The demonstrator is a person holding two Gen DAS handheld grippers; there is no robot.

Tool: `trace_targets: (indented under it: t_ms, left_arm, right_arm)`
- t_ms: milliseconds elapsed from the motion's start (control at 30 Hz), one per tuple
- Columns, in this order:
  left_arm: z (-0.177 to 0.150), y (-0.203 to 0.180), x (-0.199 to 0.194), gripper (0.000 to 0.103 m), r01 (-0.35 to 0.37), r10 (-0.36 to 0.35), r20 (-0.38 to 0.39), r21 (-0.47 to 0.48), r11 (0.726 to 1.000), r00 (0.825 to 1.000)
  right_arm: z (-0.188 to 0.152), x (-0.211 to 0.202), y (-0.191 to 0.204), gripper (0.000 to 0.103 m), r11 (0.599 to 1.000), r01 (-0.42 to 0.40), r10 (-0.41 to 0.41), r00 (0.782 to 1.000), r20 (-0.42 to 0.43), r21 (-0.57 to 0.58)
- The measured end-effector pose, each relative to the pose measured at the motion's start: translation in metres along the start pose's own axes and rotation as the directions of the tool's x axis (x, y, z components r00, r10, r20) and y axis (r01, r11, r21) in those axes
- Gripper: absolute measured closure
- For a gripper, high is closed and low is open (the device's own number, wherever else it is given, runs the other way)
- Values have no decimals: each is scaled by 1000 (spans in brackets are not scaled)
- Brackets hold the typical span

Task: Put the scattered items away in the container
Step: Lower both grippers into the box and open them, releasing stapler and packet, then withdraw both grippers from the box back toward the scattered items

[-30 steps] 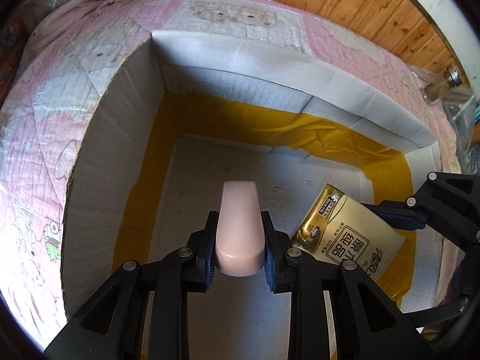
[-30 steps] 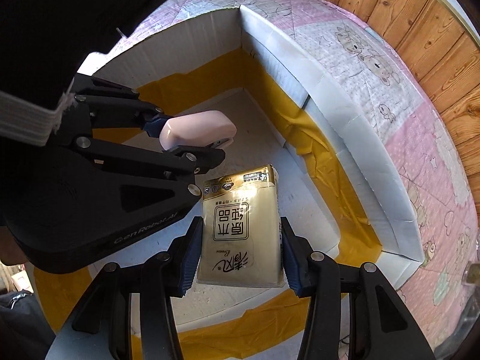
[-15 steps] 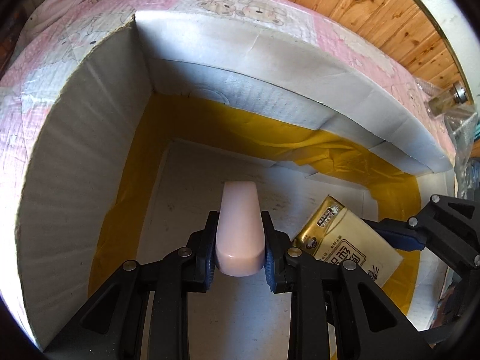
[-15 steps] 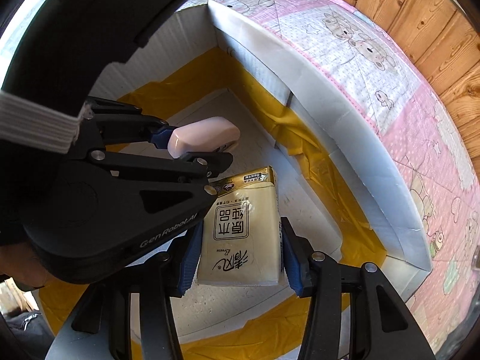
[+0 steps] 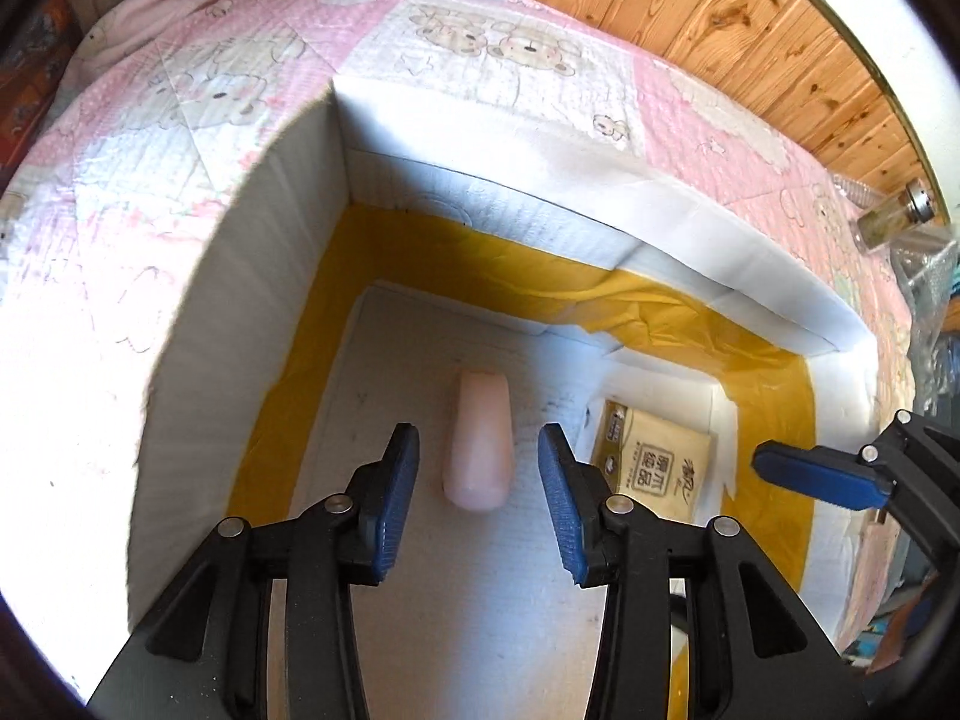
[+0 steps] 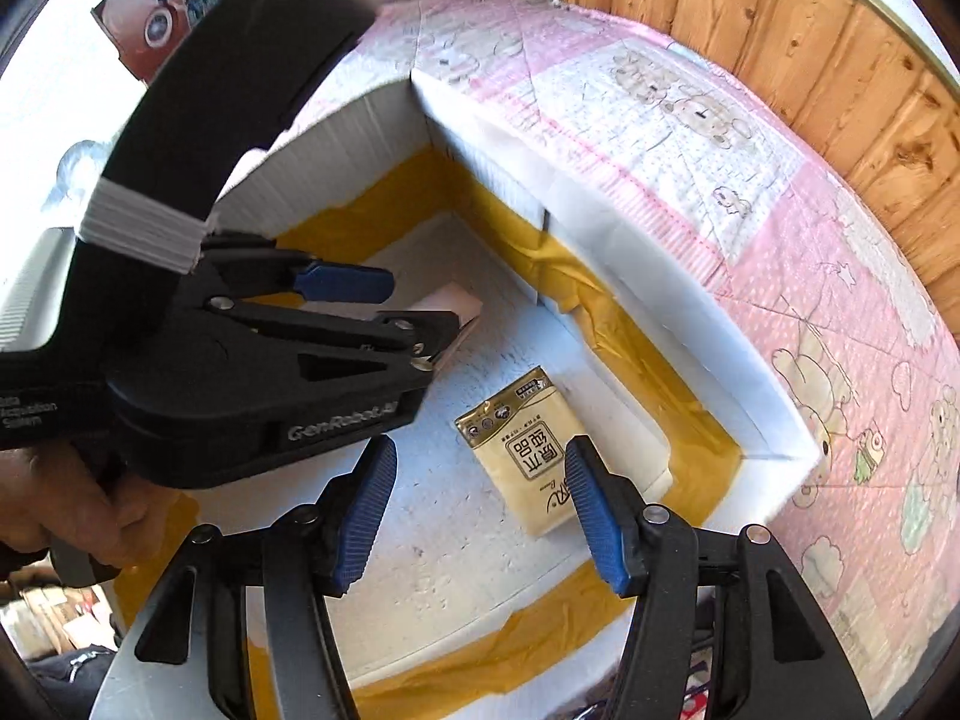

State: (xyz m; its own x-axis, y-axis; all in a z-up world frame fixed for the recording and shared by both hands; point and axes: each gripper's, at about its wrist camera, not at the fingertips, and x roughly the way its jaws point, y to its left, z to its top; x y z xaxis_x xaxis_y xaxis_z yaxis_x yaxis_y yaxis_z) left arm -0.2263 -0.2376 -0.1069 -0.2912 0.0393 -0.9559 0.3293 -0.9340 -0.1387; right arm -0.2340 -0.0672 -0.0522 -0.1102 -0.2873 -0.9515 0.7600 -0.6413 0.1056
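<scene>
Both grippers are opening over the white box (image 5: 252, 300): left gripper (image 5: 478, 498) is releasing the pink case (image 5: 480, 438), right gripper (image 6: 480, 516) the tissue pack (image 6: 528, 456); both are lying on the floor. Lifting carelessly, fingers are risking snagging the wall.

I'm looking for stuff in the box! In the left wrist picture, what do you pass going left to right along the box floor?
Yellow tape strip → pink soap bar → golden tissue pack → right claw's blue pad.
</scene>
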Motion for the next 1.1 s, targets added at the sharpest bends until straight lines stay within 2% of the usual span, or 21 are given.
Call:
trace_targets:
  t_ms: [133, 267, 467, 533, 600, 633, 700, 867, 967, 1100]
  left_arm:
    - [-12, -6, -26, 58, 10, -10, 38, 15, 1000, 999]
    - [-32, -9, -58, 58, 35, -36, 83, 14, 999, 996]
    - [-71, -29, -108, 57, 52, -61, 179, 56, 997, 982]
    - [-88, -36, -124, 57, 59, -75, 215, 81, 995, 974]
    - [-101, -46, -133, 57, 59, -83, 235, 104, 993, 968]
    - [-109, -51, -137, 57, 74, -100, 237, 113, 991, 966]
    - [-122, -60, -141, 57, 100, -128, 237, 128, 987, 963]
    - [-154, -99, -145, 58, 135, -189, 242, 224, 965, 952]
    - [-170, -126, -141, 58, 165, -229, 218, 277, 947, 949]
    - [-184, -161, -123, 57, 213, -273, 148, 329, 920, 951]
  right_arm:
    - [-26, -36, -1, 43, 997, -46, 39, 993, 109, 61]
    - [-62, -67, 5, 43, 992, -73, 47, 972, 232, 104]
    - [-112, -94, 30, 43, 988, -73, 16, 924, 381, 136]
    - [-111, -94, 37, 43, 986, -79, 12, 907, 421, 144]
    - [-119, -93, 28, 43, 983, -95, 10, 884, 468, 160]
    - [-129, -98, 28, 43, 980, -105, 8, 872, 489, 171]
    - [-132, -82, 11, 43, 972, -127, 4, 848, 530, 198]
    - [-186, -96, -6, 43, 945, -141, -67, 798, 599, 295]
    - [-218, -99, -21, 43, 918, -159, -105, 787, 608, 364]
    - [-256, -96, -45, 43, 874, -165, -158, 794, 587, 458]
